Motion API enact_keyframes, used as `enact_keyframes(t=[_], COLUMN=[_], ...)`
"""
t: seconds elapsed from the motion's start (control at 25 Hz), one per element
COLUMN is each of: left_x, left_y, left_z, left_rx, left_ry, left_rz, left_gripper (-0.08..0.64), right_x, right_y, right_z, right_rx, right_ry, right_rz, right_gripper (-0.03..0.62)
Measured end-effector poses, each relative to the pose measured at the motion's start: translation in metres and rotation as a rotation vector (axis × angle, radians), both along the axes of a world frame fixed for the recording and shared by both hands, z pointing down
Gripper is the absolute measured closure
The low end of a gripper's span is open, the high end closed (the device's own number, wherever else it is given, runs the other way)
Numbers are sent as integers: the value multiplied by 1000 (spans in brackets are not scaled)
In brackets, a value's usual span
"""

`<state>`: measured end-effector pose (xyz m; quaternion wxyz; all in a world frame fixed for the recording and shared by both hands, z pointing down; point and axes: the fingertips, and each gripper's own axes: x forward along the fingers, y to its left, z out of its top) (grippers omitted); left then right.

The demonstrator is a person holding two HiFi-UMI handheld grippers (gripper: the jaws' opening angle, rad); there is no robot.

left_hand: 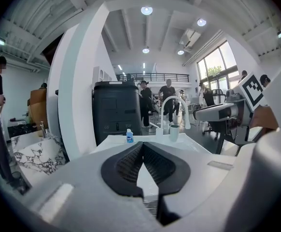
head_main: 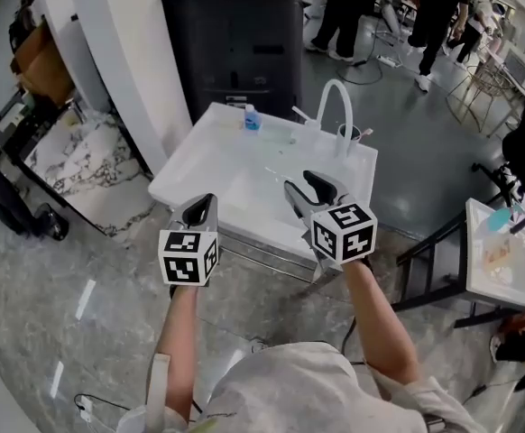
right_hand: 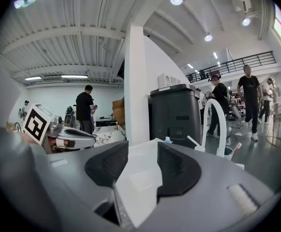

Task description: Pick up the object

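Note:
A small blue bottle [head_main: 252,117] [left_hand: 129,136] [right_hand: 167,140] stands at the far edge of the white sink counter [head_main: 199,165]. A white curved faucet [head_main: 335,106] [right_hand: 215,120] rises at the counter's far right, with a cup [head_main: 348,136] [left_hand: 174,132] beside it. My left gripper [head_main: 204,207] [left_hand: 143,146] hovers over the counter's near left edge, its pads touching, nothing between them. My right gripper [head_main: 303,188] [right_hand: 143,151] hangs over the basin's near right side, jaws apart and empty. Both are well short of the bottle.
A dark grey cabinet [head_main: 235,43] stands right behind the counter and a white pillar [head_main: 118,61] to its left. A marble slab [head_main: 73,152] lies at far left. A black stand with a white tray [head_main: 501,260] is at right. People stand in the background.

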<state>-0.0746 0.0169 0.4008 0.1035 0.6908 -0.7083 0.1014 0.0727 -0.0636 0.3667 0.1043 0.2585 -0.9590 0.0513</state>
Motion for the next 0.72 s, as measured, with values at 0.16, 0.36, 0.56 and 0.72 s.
enact_keyframes(t=[0.16, 0.36, 0.56, 0.72], left_x=[-10, -20, -28, -31], left_y=[-7, -11, -24, -44], left_z=[0, 2, 8, 13], left_rx=[11, 8, 3, 1], left_ry=[2, -8, -13, -22], left_rz=[14, 19, 17, 32], left_gripper=[560, 561, 561, 561], right_x=[-13, -24, -33, -38], right_y=[-5, -11, -24, -43], right_z=[-2, -3, 0, 4], right_rx=[10, 17, 26, 31], right_ry=[-5, -19, -23, -28], right_rz=[9, 13, 14, 24], right_gripper=[413, 403, 402, 399])
